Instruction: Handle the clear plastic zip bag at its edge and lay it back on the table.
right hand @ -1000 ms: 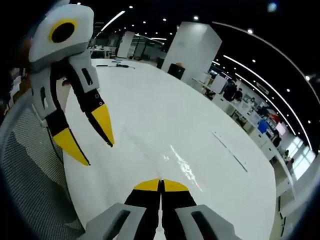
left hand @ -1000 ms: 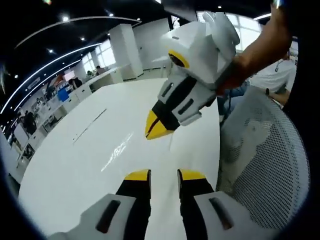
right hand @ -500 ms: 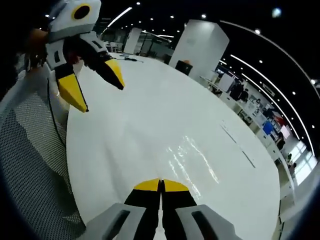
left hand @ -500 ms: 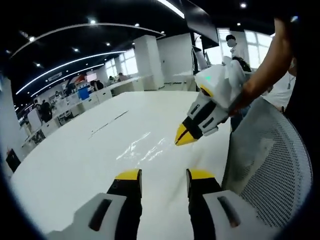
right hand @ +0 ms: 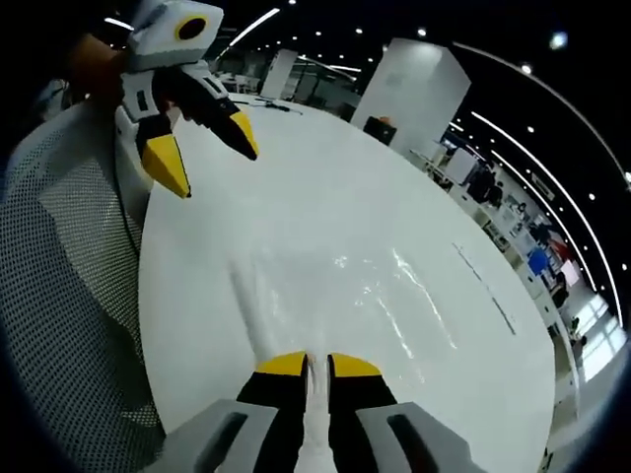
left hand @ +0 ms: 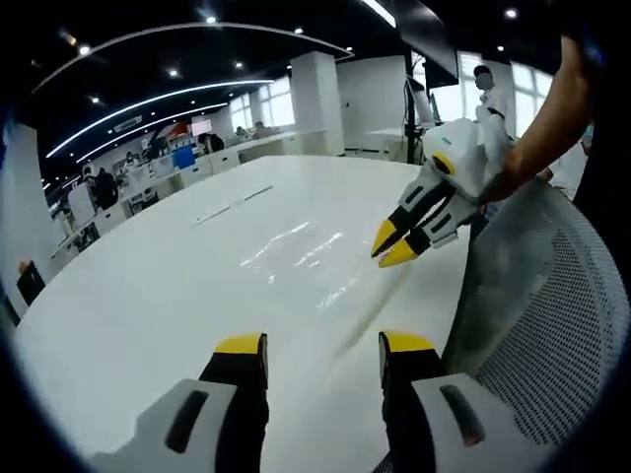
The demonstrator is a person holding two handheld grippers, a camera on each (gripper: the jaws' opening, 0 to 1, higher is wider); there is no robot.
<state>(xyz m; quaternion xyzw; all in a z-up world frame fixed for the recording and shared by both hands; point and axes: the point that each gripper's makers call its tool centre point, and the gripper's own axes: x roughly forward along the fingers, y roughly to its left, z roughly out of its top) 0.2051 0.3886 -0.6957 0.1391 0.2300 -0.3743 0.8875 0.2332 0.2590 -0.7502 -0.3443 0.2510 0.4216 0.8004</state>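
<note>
The broad white glossy table spreads ahead of both pairs of jaws, its rounded edge curving away on the far side in the left gripper view and its near edge running just beside the white mesh chair back. That chair back stands right of the left gripper's jaws, and in the right gripper view it lies left of that gripper's jaws, close against the table edge. Ahead of the jaws in both views the tabletop is open, marked by ceiling-light glare and a thin dark seam far off to the right of the right gripper's jaws.

The clear plastic zip bag lies flat on the table directly ahead of the right gripper's jaws, hard to make out except as faint creases and shine; one narrow edge of it runs back between those jaws. In the left gripper view the bag shows as glinting ripples ahead of the jaws, under the other gripper's tips.

The right gripper has its yellow-tipped jaws pinched on the bag's edge, a pale strip showing between them. The left gripper holds its jaws spread wide apart with nothing between them, above the table.
</note>
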